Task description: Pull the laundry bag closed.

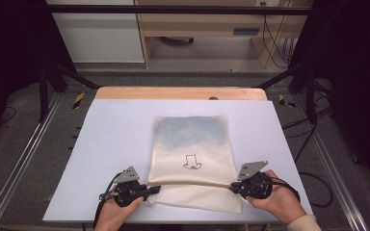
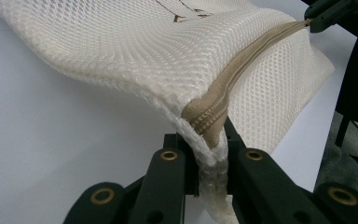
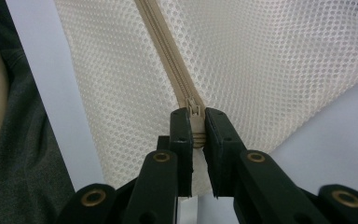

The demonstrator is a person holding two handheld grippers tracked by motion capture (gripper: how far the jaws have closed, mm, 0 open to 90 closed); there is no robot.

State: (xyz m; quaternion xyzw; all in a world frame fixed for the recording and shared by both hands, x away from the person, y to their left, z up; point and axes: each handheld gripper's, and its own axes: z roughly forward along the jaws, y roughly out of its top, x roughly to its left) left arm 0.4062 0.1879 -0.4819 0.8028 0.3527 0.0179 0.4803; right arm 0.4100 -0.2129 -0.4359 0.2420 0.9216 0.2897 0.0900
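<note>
A cream mesh zipper bag (image 1: 192, 144) with a small black drawing lies flat near the table's front edge, something bluish showing through its far half. Its tan zipper (image 1: 192, 184) runs across the near end. My left gripper (image 1: 150, 191) is shut on the bag's left corner (image 2: 205, 140), where the zipper ends. My right gripper (image 1: 234, 186) is shut on the zipper pull (image 3: 195, 114) at the right end. The mesh (image 3: 270, 56) spreads out beyond the right jaws, and the zipper looks closed along its length.
The white tabletop (image 1: 111, 139) has a wooden strip along its far edge. Black frame posts stand at both sides, with cables on the floor to the right. A person's hands hold both grippers at the front edge.
</note>
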